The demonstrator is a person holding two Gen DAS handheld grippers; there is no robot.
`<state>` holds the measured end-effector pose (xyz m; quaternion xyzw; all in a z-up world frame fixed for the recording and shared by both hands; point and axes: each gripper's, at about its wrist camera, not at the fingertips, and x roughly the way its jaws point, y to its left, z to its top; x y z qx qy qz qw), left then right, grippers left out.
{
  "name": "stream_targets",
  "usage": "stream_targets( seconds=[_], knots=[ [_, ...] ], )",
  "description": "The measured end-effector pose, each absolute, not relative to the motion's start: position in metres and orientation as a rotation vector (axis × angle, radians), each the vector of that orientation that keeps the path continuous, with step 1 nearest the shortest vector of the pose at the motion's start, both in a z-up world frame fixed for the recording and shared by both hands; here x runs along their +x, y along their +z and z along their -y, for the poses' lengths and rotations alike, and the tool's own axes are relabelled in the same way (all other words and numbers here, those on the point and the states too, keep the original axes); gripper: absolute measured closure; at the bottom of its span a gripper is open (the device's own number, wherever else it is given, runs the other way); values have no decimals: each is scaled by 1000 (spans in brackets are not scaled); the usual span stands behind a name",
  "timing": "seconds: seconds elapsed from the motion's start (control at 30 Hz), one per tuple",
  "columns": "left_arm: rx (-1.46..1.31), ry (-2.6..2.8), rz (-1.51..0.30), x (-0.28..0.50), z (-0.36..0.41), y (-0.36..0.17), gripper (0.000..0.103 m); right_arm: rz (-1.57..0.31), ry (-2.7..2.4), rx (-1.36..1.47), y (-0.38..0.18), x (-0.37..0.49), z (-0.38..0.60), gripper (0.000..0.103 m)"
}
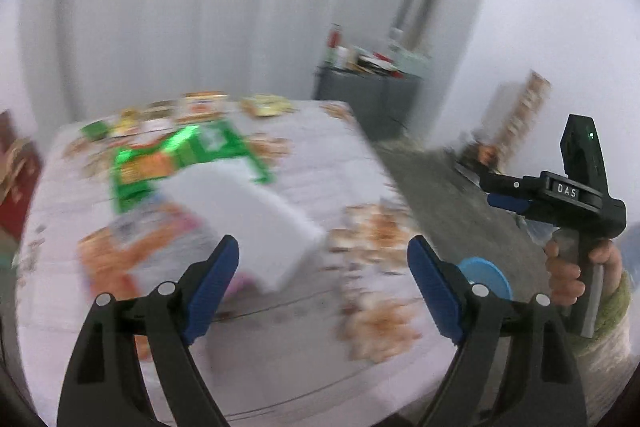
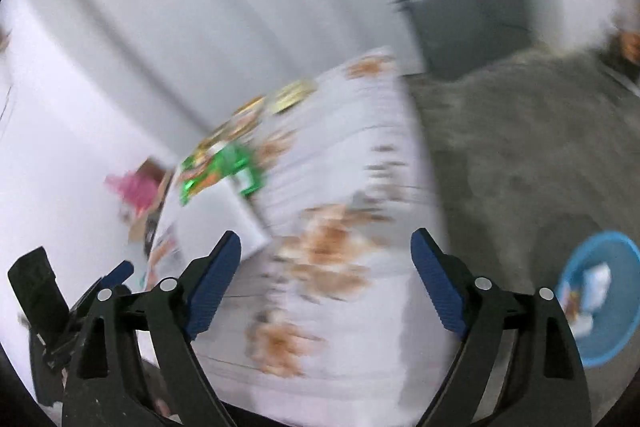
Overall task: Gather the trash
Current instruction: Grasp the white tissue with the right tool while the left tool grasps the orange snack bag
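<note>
Both my grippers, left (image 1: pixel 323 259) and right (image 2: pixel 326 255), hang spread and empty over the table (image 1: pixel 320 171), so I judge a fresh pick is next: wrappers (image 1: pixel 180 155) lie far left, bin (image 2: pixel 600 295) near right.

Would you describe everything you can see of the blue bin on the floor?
The blue bin is a round, open-topped container that looks like plastic, standing upright on the grey floor just beside the table's near corner. Inside lie white crumpled scraps and a printed wrapper with some orange on it. Nothing touches it from outside as far as the blurred right wrist view shows. In the left wrist view only a sliver of its rim shows.
</note>
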<state>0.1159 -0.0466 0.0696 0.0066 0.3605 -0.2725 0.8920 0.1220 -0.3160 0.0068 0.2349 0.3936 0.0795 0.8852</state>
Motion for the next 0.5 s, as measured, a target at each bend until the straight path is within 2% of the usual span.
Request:
stream_targets(
  seconds=[0.27, 0.5],
  knots=[
    [-54, -433, -765, 129, -35, 47, 19, -952, 292, 408, -25, 197, 204, 19],
    [-200, -393, -790, 132, -97, 29, 19, -1009, 311, 293, -35, 229, 150, 19]
  ],
)
